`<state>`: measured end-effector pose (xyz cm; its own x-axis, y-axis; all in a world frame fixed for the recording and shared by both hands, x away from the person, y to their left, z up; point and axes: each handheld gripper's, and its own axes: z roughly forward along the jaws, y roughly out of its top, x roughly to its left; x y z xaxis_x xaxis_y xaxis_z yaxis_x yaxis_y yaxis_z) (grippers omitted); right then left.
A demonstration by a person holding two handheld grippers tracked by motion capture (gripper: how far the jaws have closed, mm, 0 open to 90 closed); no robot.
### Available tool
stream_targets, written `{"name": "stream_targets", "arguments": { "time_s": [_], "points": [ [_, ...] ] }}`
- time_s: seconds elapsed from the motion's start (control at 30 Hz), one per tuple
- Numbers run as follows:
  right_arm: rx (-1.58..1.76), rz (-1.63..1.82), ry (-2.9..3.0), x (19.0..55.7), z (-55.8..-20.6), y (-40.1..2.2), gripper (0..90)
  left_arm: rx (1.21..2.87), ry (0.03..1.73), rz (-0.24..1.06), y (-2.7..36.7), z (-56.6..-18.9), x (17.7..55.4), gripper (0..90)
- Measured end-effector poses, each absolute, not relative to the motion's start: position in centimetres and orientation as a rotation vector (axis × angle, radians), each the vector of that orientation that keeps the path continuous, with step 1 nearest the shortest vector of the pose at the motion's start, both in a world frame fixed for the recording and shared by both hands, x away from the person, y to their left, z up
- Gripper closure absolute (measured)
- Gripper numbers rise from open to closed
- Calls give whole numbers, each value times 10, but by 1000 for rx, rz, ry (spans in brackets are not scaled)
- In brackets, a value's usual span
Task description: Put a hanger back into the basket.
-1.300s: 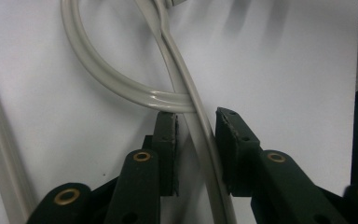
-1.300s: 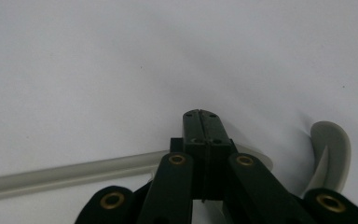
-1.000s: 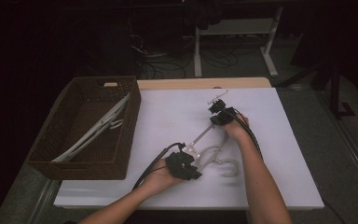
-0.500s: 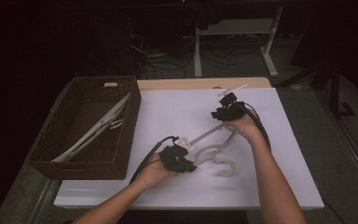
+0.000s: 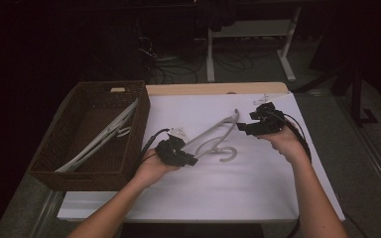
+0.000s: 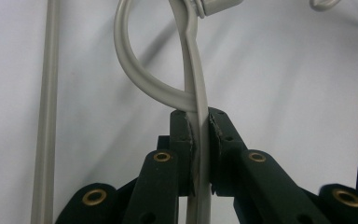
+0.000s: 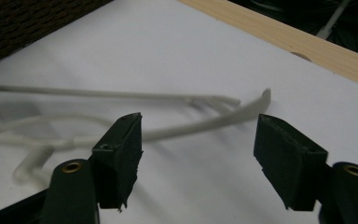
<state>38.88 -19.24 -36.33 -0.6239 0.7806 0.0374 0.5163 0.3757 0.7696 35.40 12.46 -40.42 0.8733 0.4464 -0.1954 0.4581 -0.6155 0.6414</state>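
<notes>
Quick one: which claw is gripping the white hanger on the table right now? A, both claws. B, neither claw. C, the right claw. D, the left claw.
D: in the left gripper view the left claw is clamped on the hanger, while in the right gripper view the right claw stands open with nothing between its pads.

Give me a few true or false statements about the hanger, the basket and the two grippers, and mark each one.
1. The left gripper is clamped on the hanger. True.
2. The right gripper grips the hanger's far end. False: its jaws stand apart, having just been opening, with nothing between them.
3. The basket sits at the table's left side. True.
4. The basket is empty. False: white hangers lie in it.
5. The held hanger lies flat on the table. False: the high view shows one end raised.
</notes>
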Motion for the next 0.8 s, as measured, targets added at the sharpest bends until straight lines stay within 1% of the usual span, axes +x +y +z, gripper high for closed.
{"name": "stream_targets", "arguments": {
  "time_s": [0.23,0.47,0.8],
  "points": [
    [1139,1145,2281,371,-363,-205,263,2297,678,-19,127,-388,361,823],
    [1138,1154,2316,354,-385,-210,185,2240,703,-33,135,-357,369,823],
    [1157,1204,2307,333,-403,-206,128,2187,688,-9,154,-301,372,823]
  ]
}}
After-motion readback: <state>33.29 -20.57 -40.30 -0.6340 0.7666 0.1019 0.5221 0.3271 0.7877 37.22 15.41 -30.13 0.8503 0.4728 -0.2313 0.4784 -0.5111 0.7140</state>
